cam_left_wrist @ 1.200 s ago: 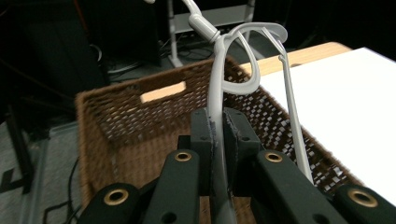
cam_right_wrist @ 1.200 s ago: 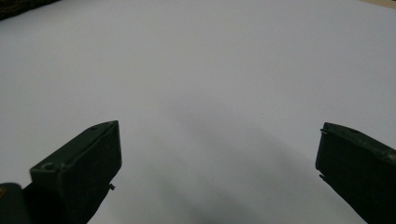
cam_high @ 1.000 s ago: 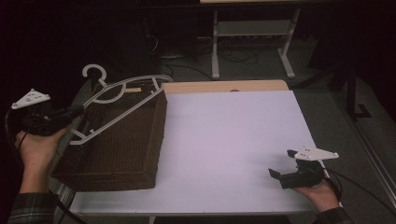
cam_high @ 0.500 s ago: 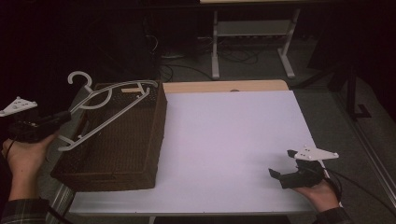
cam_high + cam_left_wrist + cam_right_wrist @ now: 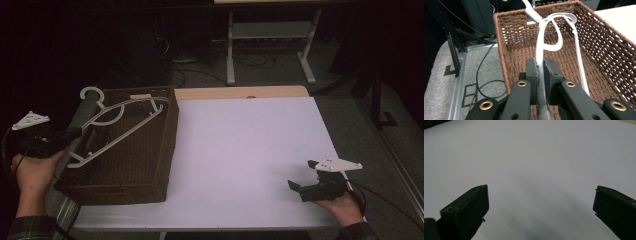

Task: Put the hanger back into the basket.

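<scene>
A white hanger (image 5: 541, 47) is clamped by one arm between the jaws of the left gripper (image 5: 541, 72) and held over the open wicker basket (image 5: 150, 165) at the counter's (image 5: 250, 145) left end. The right gripper (image 5: 307, 186) is rested wide open on the counter, empty. A snag is likely – the hook (image 5: 91, 93) overhangs the basket's far rim and could catch the weave if lowered carelessly.

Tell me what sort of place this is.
Probably a lab or workshop set up for recording, not a home: a plain white table with only a wicker basket on it, loose cables on the grey floor, and metal frame legs behind.
</scene>
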Available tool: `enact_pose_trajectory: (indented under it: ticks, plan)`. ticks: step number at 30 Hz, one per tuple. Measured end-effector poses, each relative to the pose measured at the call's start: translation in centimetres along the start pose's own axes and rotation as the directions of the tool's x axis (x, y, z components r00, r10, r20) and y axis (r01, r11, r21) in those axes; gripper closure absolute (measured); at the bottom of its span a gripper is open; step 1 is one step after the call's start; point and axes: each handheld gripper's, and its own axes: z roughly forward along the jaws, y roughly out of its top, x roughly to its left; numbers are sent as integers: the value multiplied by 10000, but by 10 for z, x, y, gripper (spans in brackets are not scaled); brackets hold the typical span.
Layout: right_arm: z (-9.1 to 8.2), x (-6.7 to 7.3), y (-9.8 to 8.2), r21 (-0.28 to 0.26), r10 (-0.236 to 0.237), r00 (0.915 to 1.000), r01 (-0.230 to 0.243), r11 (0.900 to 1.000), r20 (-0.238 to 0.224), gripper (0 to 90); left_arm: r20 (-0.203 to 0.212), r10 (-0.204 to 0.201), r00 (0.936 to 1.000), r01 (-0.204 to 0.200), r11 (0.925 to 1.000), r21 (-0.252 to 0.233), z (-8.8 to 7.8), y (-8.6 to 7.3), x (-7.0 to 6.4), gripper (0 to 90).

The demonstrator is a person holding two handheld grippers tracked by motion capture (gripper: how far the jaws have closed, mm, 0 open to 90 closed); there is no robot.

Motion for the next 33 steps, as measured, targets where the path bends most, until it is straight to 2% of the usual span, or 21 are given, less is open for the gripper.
enact_pose_trajectory:
  ticks: [18,22,33]
  plan:
    - [0,-1,0,37,-25,10000,25,10000,22,0,62,39,10000,-43,9982,595,29,-13,-5,831]
    - [0,-1,0,15,-14,10000,14,10000,16,0,84,-63,9999,58,9981,619,31,-13,-3,830]
    - [0,-1,0,-3,-12,10000,12,10000,8,0,255,2,9997,-22,9969,784,32,-12,-3,824]
